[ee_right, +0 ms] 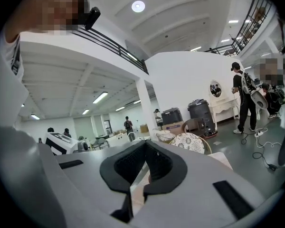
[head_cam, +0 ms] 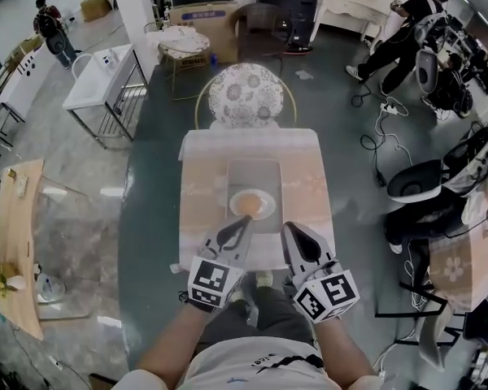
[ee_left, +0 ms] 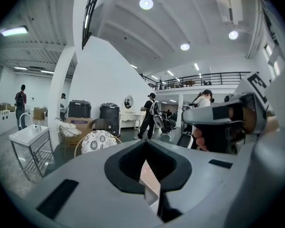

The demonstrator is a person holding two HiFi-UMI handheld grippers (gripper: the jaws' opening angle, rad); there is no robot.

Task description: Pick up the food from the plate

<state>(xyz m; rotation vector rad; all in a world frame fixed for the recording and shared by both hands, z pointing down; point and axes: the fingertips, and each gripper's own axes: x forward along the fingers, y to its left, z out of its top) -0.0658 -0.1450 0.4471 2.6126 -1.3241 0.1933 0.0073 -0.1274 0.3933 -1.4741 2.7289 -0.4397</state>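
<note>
- Orange-brown food (head_cam: 246, 205) on round white plate (head_cam: 266, 210), pale tabletop (head_cam: 202, 187).
- Grey left gripper (head_cam: 242, 223): jaws pressed together, empty, near plate rim.
- Grey right gripper (head_cam: 290, 229): jaws together, empty.

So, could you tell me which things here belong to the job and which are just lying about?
Job: food, plate, left gripper, right gripper.
Lying about: patterned chair, white side table, wooden table.

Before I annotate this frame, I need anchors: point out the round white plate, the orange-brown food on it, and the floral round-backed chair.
Round white plate (head_cam: 269, 205): head view, right rim.
Orange-brown food (head_cam: 246, 205): head view, its middle.
Floral round-backed chair (head_cam: 246, 94): head view, centre of backrest.
</note>
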